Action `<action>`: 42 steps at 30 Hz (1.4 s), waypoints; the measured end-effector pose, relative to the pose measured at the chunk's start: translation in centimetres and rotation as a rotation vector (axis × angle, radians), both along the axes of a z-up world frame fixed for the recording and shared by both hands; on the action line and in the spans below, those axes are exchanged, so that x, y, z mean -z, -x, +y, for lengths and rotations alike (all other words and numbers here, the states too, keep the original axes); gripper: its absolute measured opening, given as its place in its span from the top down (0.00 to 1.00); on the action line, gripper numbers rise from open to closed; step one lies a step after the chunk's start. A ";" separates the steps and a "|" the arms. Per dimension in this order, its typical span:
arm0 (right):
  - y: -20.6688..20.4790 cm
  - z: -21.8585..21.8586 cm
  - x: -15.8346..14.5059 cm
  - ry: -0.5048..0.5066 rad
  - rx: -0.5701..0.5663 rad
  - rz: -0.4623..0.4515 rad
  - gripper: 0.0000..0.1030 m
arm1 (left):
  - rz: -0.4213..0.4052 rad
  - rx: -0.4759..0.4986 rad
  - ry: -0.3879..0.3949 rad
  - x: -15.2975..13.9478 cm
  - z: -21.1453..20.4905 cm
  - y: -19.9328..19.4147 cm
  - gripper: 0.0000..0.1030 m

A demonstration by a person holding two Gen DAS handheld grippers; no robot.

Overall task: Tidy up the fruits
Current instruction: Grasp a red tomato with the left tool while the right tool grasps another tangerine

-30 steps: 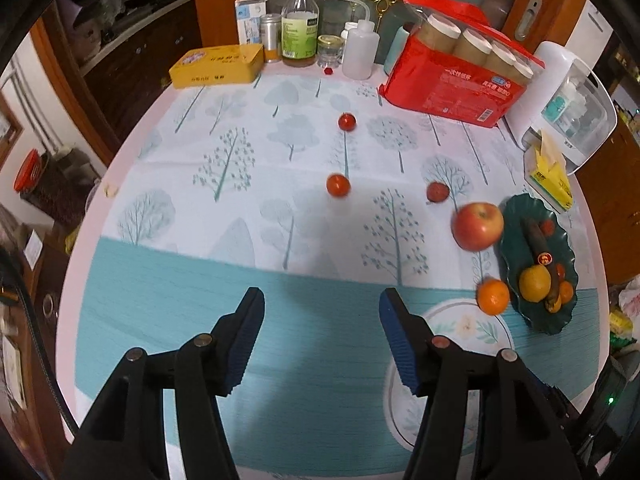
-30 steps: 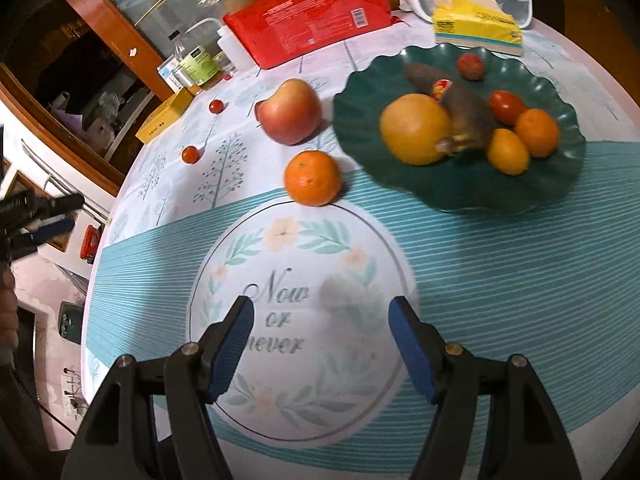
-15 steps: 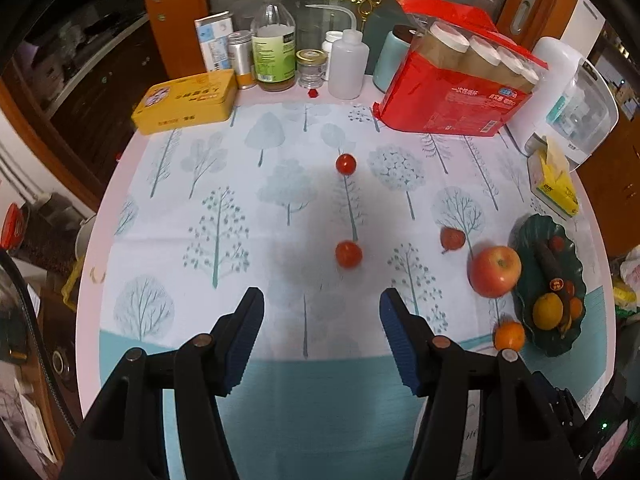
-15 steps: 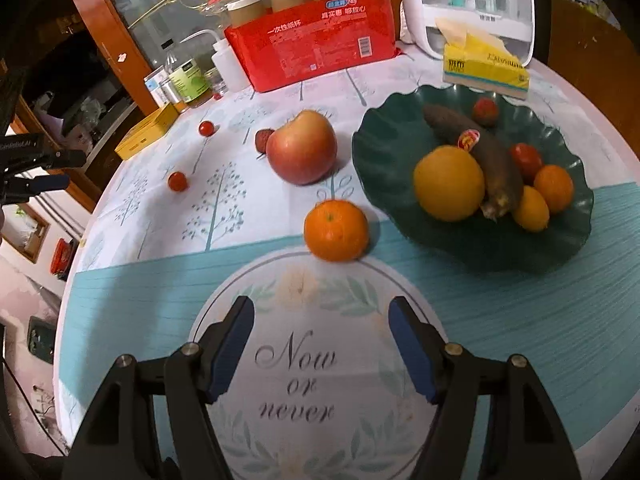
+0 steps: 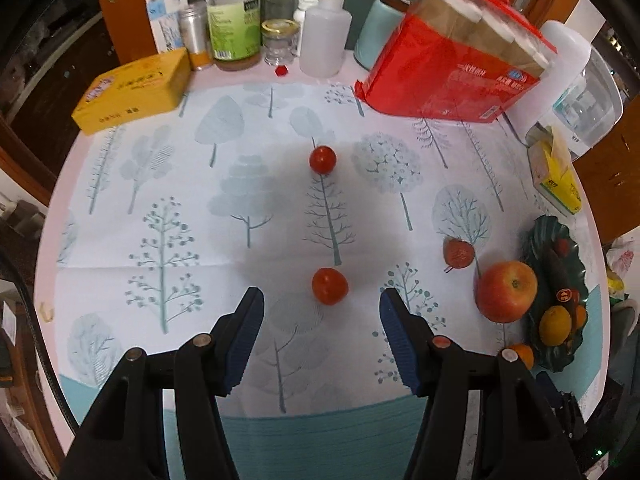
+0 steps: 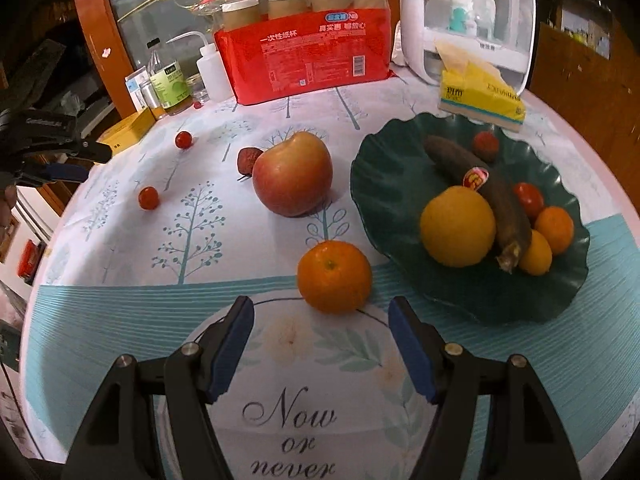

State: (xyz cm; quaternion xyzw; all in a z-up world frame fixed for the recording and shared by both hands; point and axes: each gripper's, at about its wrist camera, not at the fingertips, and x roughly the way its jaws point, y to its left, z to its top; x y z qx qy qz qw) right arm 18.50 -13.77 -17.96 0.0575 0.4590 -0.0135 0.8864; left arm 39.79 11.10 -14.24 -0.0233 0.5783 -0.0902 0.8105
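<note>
My left gripper (image 5: 322, 312) is open and empty, just short of a cherry tomato (image 5: 329, 286) on the tablecloth. A second cherry tomato (image 5: 322, 159) lies farther off. A dark red lychee (image 5: 458, 253) and a red apple (image 5: 506, 291) lie to the right, beside the dark green plate (image 5: 538, 236). My right gripper (image 6: 320, 320) is open and empty, just short of a mandarin (image 6: 334, 276). The apple (image 6: 293, 179) lies beyond it. The green plate (image 6: 460, 304) at the right holds an orange (image 6: 458, 231), a dark banana (image 6: 480, 184) and several small fruits.
A red pack of paper cups (image 5: 452, 76), bottles (image 5: 234, 20), a yellow box (image 5: 134, 90), a white appliance (image 5: 576, 92) and a yellow tissue pack (image 5: 554, 176) line the far side of the round table. The left gripper's fingertips (image 6: 60, 170) show at the left of the right wrist view.
Both grippers have moved forward over the table. The left one has closed in on the near cherry tomato, the right one on the mandarin. Both stay open.
</note>
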 end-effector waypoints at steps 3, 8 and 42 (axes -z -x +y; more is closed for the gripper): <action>-0.3 0.5 0.4 0.043 -0.015 -0.006 0.32 | 0.003 0.016 0.015 1.4 -0.4 -0.3 0.43; -0.5 0.7 1.0 0.063 -0.014 -0.008 0.32 | 0.006 0.038 0.028 3.4 -1.1 -0.6 0.45; -0.7 1.6 1.3 0.102 -0.020 -0.002 0.57 | 0.004 -0.005 0.114 6.4 -0.9 -0.1 0.75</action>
